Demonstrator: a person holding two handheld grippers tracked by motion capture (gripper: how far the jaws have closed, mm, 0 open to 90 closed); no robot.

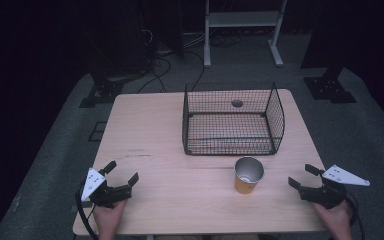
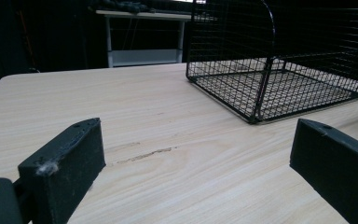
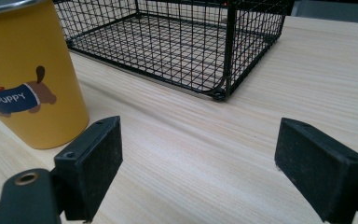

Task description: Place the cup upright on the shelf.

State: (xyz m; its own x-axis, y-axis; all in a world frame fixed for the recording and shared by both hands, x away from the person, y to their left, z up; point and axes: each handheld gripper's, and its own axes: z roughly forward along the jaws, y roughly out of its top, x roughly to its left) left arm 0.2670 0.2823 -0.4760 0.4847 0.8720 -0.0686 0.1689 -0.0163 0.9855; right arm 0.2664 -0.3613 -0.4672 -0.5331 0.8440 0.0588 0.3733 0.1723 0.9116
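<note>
The right tongs (image 1: pixel 301 177) rest spread wide and empty at the desk's near right edge; the left tongs (image 1: pixel 121 171) sit likewise spread at the near left. The yellow puppy cup (image 1: pixel 248 175) stands upright just left of the right tongs, in front of the wire basket (image 1: pixel 233 120). The likely risk: a jaw nudging the light cup's wall on approach, tipping it or sliding it along the desk (image 1: pixel 180 195).

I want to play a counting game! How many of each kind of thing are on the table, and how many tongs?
Cups: 1, the cup
Baskets: 1, the basket
Tongs: 2, the left tongs and the right tongs
Total: 4
</note>
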